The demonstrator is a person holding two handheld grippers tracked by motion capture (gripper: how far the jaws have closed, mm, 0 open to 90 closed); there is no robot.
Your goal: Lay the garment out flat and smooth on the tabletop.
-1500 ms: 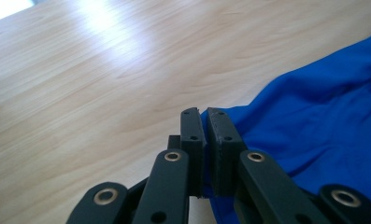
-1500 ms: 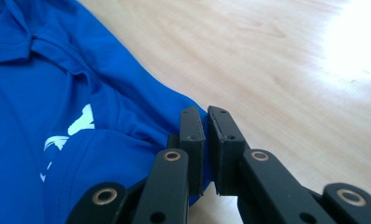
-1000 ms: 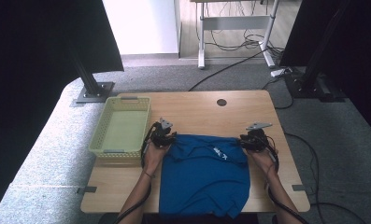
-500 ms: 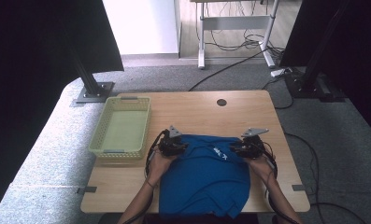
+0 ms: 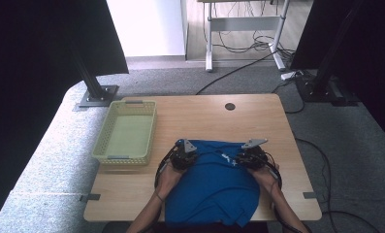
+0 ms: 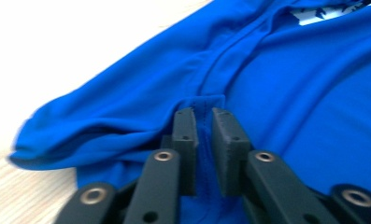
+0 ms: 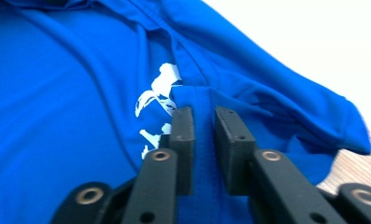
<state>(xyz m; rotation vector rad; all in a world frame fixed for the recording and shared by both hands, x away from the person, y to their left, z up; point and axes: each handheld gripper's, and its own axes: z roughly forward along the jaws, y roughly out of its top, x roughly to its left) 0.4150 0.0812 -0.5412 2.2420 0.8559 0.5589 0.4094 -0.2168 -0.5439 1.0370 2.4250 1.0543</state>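
My left gripper (image 6: 203,116) and right gripper (image 7: 203,114) each pinch a fold of the blue shirt (image 5: 214,182), right of the basket (image 5: 126,131).

The shirt (image 5: 214,182) is bright blue with a small white print (image 7: 157,105) near its upper edge. The basket (image 5: 126,132) is pale yellow-green. The bench (image 5: 204,114) is light wood with a dark round hole (image 5: 230,106). Both tools, left (image 6: 203,123) and right (image 7: 203,122), are black.

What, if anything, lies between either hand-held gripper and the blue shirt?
Nothing visible. The left hand-held gripper and the right hand-held gripper each already pinch a fold of the shirt between their jaws.
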